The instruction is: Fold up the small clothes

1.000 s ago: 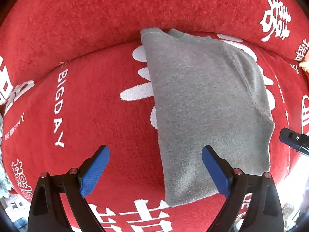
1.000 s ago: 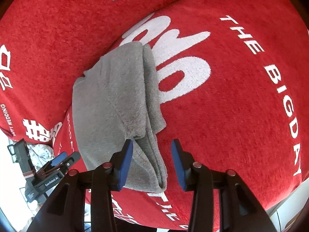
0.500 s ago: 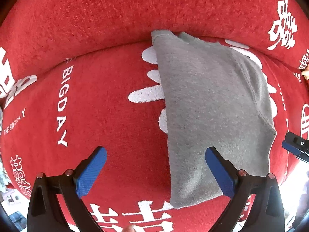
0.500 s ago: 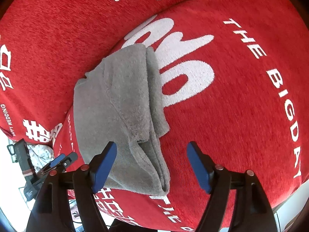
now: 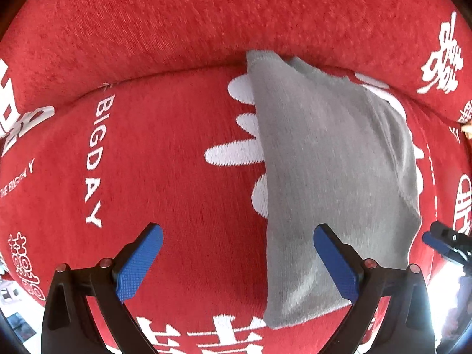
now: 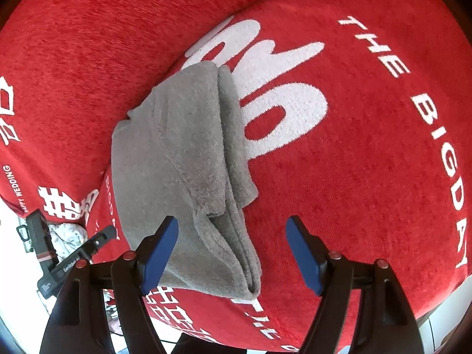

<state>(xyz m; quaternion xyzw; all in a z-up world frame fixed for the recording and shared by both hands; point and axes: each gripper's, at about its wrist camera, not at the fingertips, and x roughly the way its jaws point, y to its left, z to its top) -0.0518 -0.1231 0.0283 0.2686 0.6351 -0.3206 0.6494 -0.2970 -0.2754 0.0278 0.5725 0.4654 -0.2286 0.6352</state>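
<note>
- Our left claw (image 5: 237, 261) hangs wide open over the red cover (image 5: 165, 147), gripping nothing; its right pad overlaps the garment's edge in view, its left pad is over bare cover.
- Our right claw (image 6: 231, 252) has just been opening and now stands apart, empty, with the garment's near corner between and below its pads, untouched.
- The grey garment (image 6: 177, 159) lies folded into a long strip on the cover, its layered edges facing the right claw.
- It looks soft, fleecy, light and limp; layers may slide apart.
- We judge the stacked near corner best, pinching all layers together.
</note>
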